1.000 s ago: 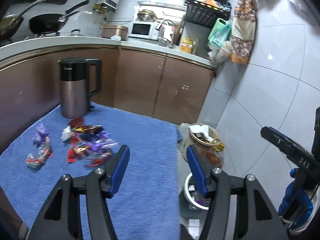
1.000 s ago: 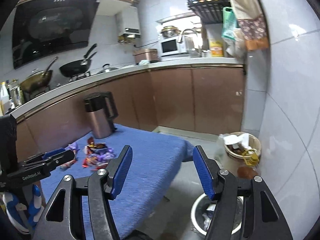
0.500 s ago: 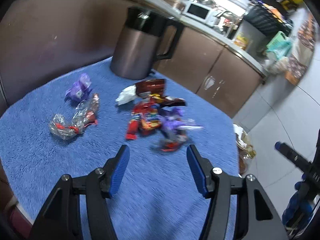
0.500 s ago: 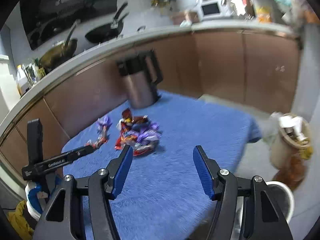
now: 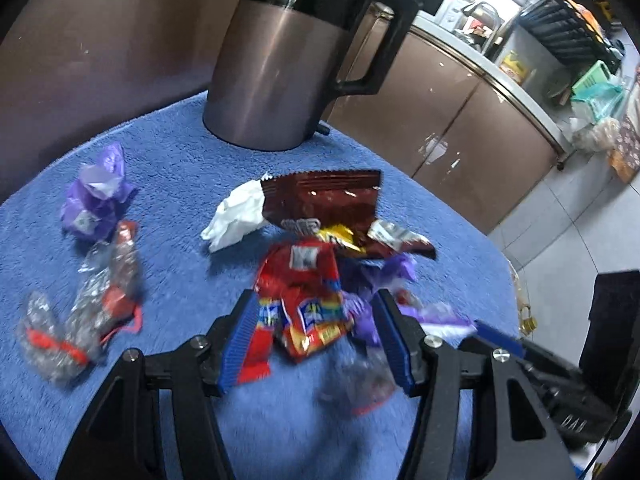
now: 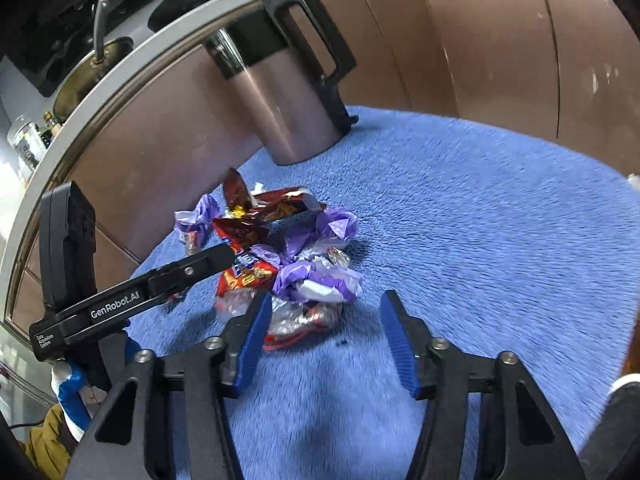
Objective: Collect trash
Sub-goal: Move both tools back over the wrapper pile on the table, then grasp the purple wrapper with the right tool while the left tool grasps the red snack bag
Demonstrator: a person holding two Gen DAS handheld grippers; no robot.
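Note:
A pile of candy wrappers lies on the blue towel. A red wrapper sits between the open fingers of my left gripper. A brown wrapper, a white tissue, a purple wrapper and a clear wrapper lie around it. In the right wrist view the pile lies just ahead of my open right gripper, with a clear red-edged wrapper by its left finger. The left gripper reaches into the pile from the left.
A brown electric kettle stands at the back of the towel, also seen in the right wrist view. Brown cabinets run behind. The towel's right edge drops to the tiled floor.
Both grippers have moved forward and down to the wrapper pile. The left gripper's fingers now straddle the red wrapper. The bins on the floor have left both views.

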